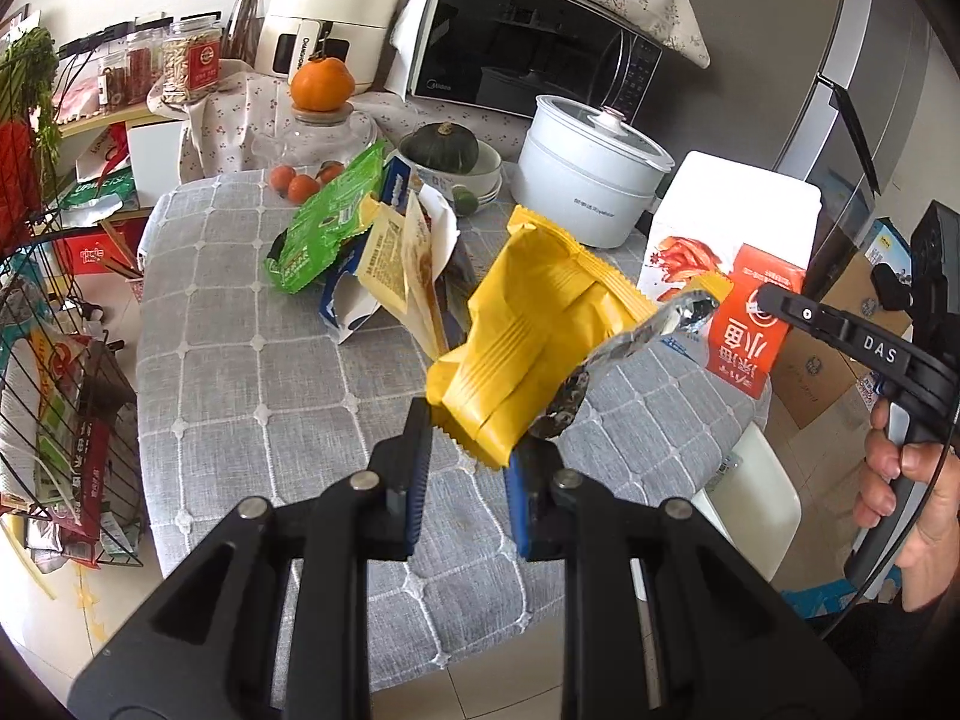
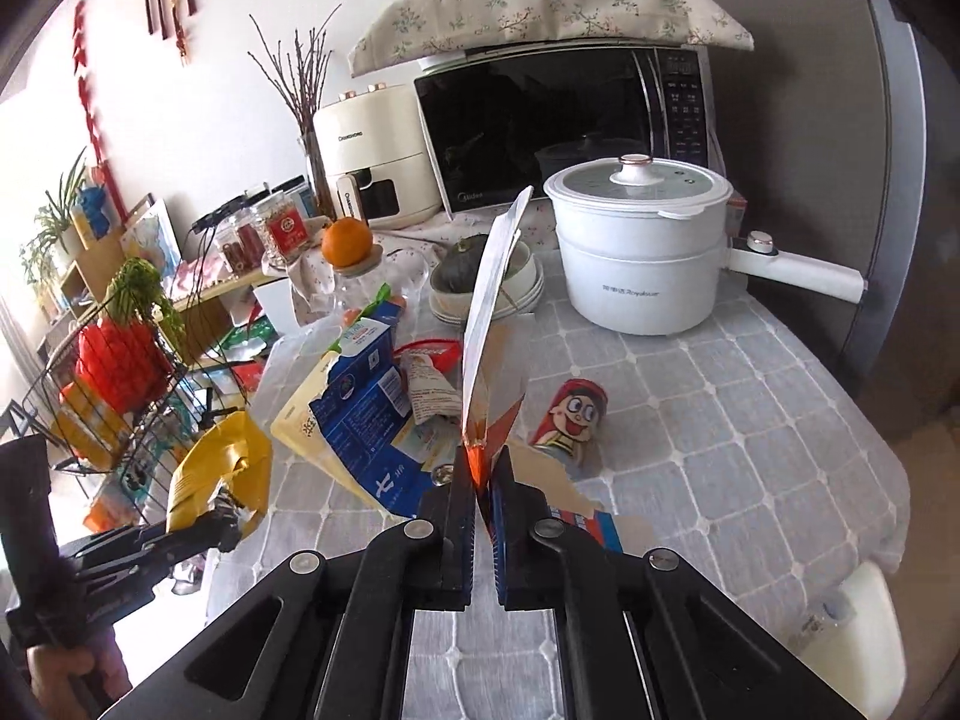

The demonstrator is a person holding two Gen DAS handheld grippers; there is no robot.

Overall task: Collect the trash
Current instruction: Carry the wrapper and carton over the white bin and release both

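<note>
A crumpled yellow foil snack wrapper point(image 1: 528, 330) is clamped by its lower edge in the left gripper point(image 1: 471, 450), above the grey checked tablecloth point(image 1: 240, 360). A flattened orange-and-white carton point(image 2: 489, 324) is pinched upright in the right gripper point(image 2: 483, 483), above the same cloth. Either thin edge could slip out if swung.

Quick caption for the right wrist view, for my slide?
Right gripper shut on a flattened carton above the cluttered table.

Woven tablecloth point(image 1: 252, 360) — glossy yellow wrapper point(image 1: 528, 324)
</note>
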